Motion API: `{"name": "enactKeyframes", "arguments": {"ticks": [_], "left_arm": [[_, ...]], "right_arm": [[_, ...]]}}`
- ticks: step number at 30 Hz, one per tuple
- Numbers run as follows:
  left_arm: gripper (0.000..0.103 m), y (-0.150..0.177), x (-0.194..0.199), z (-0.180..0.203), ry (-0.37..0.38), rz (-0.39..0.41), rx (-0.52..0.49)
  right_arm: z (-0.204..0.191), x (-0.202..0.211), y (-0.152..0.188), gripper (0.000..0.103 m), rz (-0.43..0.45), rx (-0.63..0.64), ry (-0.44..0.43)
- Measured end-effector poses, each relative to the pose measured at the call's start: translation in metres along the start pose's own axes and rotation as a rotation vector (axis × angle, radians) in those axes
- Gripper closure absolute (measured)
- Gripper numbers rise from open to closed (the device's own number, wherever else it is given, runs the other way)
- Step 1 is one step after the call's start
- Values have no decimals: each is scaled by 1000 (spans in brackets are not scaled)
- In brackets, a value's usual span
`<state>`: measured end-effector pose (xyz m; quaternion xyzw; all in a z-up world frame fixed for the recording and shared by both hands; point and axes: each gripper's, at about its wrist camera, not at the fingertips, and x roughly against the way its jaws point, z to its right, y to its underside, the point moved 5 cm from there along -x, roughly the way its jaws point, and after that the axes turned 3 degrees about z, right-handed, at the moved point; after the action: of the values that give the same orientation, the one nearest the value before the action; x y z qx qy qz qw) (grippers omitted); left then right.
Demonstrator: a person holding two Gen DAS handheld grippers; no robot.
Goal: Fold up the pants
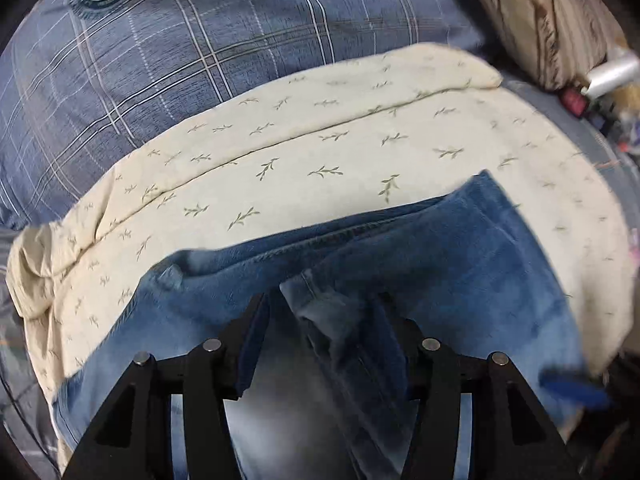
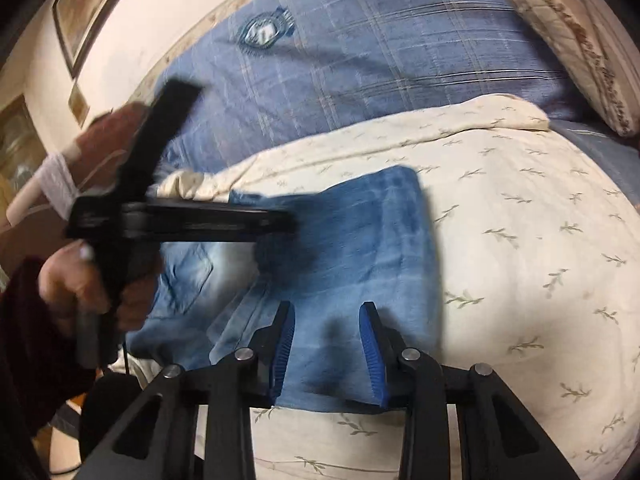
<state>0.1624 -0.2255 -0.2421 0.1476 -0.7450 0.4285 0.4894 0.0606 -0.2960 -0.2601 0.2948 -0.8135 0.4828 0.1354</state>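
Observation:
Blue jeans [image 1: 460, 264] lie folded on a cream leaf-print sheet [image 1: 320, 152]; they also show in the right wrist view [image 2: 360, 232]. My left gripper [image 1: 324, 312] sits low over the jeans with its jaws apart and a bunched fold of denim between them. From the right wrist view the left gripper [image 2: 280, 220] reaches over the jeans from the left, held by a hand. My right gripper [image 2: 326, 344] is open above the near edge of the jeans, blue pads [image 2: 370, 356] showing, nothing between them.
A blue plaid bedspread [image 1: 200, 48] lies beyond the cream sheet. A brown striped pillow [image 1: 540, 20] sits at the far right, with small clutter [image 1: 600, 92] beside it. A framed picture [image 2: 92, 12] hangs on the wall at left.

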Motion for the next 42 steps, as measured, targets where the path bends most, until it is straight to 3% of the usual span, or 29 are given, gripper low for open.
{"name": "enactKeyframes", "arguments": {"ticks": [4,7,9,12,14,16,18,20,22,24,26,29,30,31,32,34,37,42], "left_arm": [[46,-13,-11,-1,-1,24,13],[46,-19,-13,-5,-12,32,14],[47,-18,-10,-11,19,23,46],[47,-12,12,-32,90,56,112],[47,-5,35,-56,117,98,151],[47,7,59,-80,121,122,176],[46,23,80,-106,106,138,204],[40,43,99,-134,91,141,238],[30,69,111,-160,71,135,280],[27,101,122,-188,53,127,348],[26,136,127,-214,87,111,448],[26,182,127,-238,165,84,605],[25,195,126,-242,186,82,652],[25,209,125,-245,215,82,706],[25,222,122,-247,245,79,763],[25,239,115,-244,284,58,824],[25,242,100,-240,318,35,869],[24,224,78,-234,419,61,919]], "right_arm": [[-23,-24,12,68,-90,78,-14],[-43,-35,18,68,-129,138,-75],[-49,-38,18,68,-120,186,-48],[-40,-34,8,68,-105,89,-110],[-36,-23,-3,68,-36,61,-121],[-31,-21,-9,68,-2,45,-99],[-28,-31,-7,68,-42,23,-90],[-34,-45,4,68,-121,42,-74],[-48,-48,6,68,-109,131,-28],[-52,-45,5,68,-107,101,-87],[-55,-43,2,68,-88,50,-150],[-64,-37,1,66,-31,43,-177],[-66,-35,3,62,-20,33,-195],[-69,-32,2,46,-7,23,-208],[-73,-31,1,38,11,16,-217],[-87,-30,0,38,27,26,-236],[-103,-36,-3,38,20,53,-238],[-109,-41,3,38,-5,85,-226]]}}
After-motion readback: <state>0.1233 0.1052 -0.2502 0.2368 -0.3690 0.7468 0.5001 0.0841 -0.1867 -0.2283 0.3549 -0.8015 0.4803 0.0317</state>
